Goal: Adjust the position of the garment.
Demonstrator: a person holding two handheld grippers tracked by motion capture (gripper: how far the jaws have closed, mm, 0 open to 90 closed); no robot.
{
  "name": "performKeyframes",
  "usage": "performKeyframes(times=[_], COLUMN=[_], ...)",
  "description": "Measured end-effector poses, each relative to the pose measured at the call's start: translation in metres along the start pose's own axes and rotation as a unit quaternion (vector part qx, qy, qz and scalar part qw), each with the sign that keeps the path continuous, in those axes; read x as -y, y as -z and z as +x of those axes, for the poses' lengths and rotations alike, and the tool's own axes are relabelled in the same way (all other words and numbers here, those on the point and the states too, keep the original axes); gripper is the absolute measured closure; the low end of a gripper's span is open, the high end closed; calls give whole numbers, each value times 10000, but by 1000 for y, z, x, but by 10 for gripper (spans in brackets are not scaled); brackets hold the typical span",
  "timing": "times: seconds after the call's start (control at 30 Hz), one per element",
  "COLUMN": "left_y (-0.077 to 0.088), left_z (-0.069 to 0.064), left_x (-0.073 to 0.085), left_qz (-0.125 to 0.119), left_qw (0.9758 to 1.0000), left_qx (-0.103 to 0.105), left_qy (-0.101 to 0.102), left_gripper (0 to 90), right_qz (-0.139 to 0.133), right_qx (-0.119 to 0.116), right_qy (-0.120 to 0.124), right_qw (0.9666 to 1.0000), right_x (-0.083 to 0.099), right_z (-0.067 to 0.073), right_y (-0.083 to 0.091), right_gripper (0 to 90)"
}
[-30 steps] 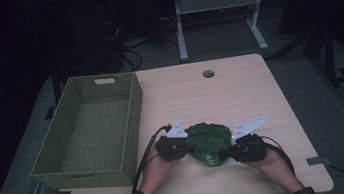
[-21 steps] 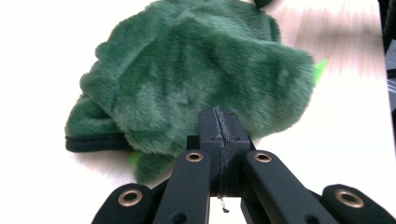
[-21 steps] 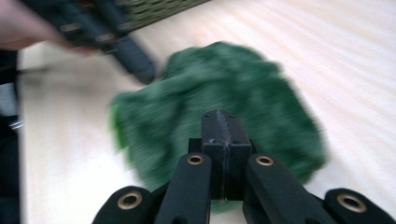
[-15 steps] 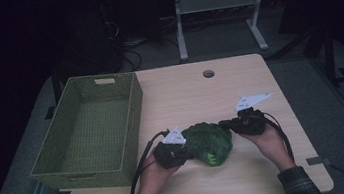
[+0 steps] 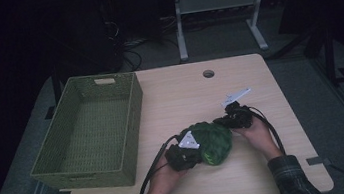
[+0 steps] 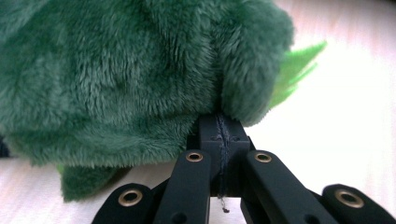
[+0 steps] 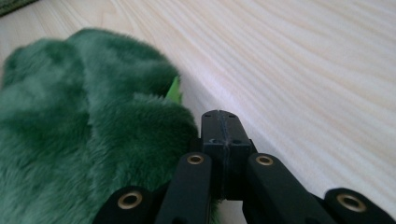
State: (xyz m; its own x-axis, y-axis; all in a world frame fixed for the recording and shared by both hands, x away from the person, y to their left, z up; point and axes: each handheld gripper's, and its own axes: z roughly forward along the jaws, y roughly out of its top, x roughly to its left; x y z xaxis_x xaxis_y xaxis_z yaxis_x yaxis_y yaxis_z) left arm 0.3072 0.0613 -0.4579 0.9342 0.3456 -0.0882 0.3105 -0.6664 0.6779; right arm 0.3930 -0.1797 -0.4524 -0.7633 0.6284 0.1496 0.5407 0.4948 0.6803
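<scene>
Both grippers slid the green plush toy (image 5: 210, 141) leftward, jaws closed, gripping nothing.

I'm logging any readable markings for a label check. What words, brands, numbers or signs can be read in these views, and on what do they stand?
None: no readable text stands anywhere.
Green plush toy: plain fur, no tag with print in view.
Woven basket: no label.
Table: bare wood grain.
Left gripper and right gripper: black jaws shut, with screws and a seam but no lettering.
</scene>
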Motion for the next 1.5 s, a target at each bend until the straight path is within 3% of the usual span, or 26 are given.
performKeyframes(times=[0.17, 0.47, 1.1, 1.17, 1.3, 1.5], left_y=[0, 7, 23, 23, 24, 30], left_z=[9, 18, 33, 34, 35, 39], left_x=[0, 5, 16, 16, 16, 18], left_qz=[-1, -103, -297, -277, -291, -253], left_qw=[10000, 9999, 9994, 9995, 9995, 9995], left_qx=[-90, -7, 11, 19, 6, 13], left_qy=[6, 7, 176, 161, 150, 214], left_gripper=[898, 897, 897, 897, 897, 837], right_qz=[-14, 10, 191, 200, 97, -170], right_qx=[18, -150, -648, -610, -496, 155], right_qy=[-29, 35, 404, 470, 350, 89], right_qw=[10000, 9999, 9969, 9968, 9981, 9997], right_x=[8, 30, 62, 64, 70, 80], right_z=[3, 15, 71, 74, 72, 59], right_y=[7, 20, 40, 40, 45, 55], right_gripper=[898, 898, 897, 894, 788, 531])
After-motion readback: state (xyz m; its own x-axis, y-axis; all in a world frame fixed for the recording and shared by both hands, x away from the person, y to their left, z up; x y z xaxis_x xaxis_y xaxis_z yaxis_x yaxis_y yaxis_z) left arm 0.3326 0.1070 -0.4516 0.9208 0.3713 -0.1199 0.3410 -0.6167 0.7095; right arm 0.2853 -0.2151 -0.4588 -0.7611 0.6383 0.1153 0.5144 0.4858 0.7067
